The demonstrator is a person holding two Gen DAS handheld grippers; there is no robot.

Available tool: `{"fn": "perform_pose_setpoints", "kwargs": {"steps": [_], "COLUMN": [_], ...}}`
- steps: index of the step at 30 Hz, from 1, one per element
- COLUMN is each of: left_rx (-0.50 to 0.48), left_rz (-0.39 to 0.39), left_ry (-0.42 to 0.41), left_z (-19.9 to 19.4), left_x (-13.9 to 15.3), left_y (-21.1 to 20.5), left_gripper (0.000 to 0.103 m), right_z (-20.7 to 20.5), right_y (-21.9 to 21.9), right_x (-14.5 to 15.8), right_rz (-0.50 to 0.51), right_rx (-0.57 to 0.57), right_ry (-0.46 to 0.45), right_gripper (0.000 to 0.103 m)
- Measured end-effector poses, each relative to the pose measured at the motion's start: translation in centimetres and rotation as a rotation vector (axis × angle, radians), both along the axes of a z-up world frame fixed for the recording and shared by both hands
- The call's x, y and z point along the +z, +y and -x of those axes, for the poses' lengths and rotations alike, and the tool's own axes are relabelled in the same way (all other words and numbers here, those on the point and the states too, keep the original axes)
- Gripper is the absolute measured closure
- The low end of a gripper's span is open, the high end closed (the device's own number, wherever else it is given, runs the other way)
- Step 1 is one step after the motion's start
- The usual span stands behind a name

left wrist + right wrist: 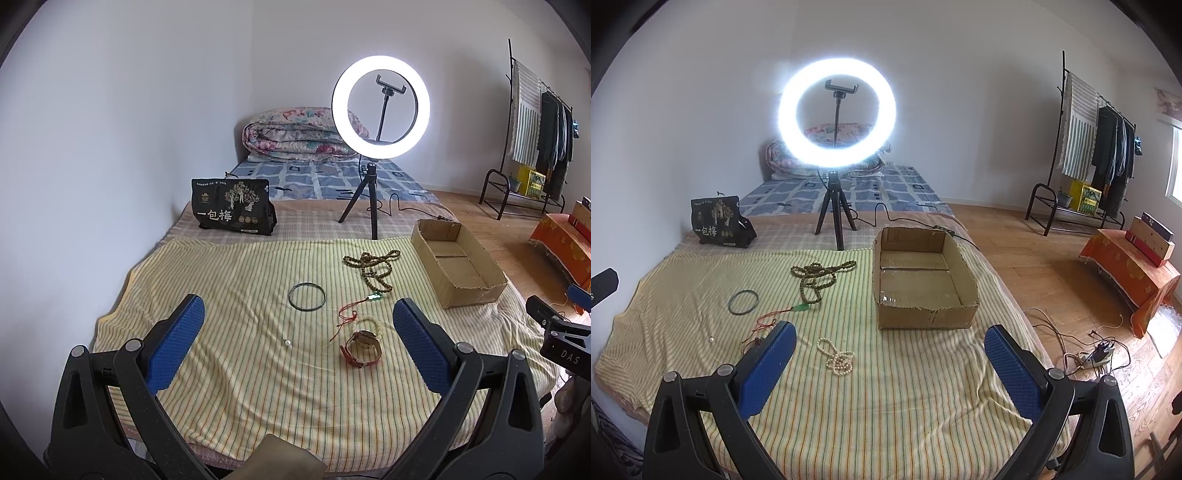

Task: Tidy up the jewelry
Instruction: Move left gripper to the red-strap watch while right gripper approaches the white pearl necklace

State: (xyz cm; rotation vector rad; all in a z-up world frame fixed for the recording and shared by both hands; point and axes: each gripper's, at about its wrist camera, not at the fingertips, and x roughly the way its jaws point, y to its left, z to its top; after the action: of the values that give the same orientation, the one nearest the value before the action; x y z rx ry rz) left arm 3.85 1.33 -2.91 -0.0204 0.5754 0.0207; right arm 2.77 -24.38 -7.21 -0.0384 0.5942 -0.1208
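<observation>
Tools (pixel 298 314) (pixel 890 341) — two, agape, box (pixel 960 291) — perhaps empty

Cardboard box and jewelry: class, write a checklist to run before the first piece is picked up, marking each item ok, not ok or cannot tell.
1. Cardboard box holds nothing, open side up: ok.
2. Left gripper open, holding nothing: ok.
3. Right gripper open, holding nothing: ok.
4. Pearl necklace lies apart from the other pieces: ok.
5. Red cord pendant free of the wooden bead necklace: cannot tell.
6. Watch free of the bracelet beside it: not ok, they touch.
</observation>
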Motion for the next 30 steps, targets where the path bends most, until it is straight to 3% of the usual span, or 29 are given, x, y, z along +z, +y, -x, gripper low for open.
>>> {"fn": "perform_pose_setpoints", "kwargs": {"steps": [10,18,23,30], "left_rx": [-0.023,-0.116,-0.192,-0.275], "left_rz": [-0.03,0.01,0.021,0.127], "left_ry": [0.078,0.198,0.284,0.455], "left_z": [-3.0,-5.9,-7.7,-10.7], "left_x": [-2.3,-5.8,-8.1,-11.6], "left_y": [1.4,1.7,0.5,-0.9], "left_gripper": [0.0,0.0,0.014,0.044], "right_z": [-3.1,-6.2,-7.9,-10.0], "right_y": [-1.1,-1.4,-0.9,-0.2], "right_x": [-2.7,-5.6,-7.3,-9.9], "right_rz": [-0.032,-0.026,-0.027,-0.013], "right_rx": [0.072,0.142,0.192,0.284], "right_ry": [0.1,0.201,0.262,0.355], "right_gripper": [0.0,0.001,0.004,0.01]}}
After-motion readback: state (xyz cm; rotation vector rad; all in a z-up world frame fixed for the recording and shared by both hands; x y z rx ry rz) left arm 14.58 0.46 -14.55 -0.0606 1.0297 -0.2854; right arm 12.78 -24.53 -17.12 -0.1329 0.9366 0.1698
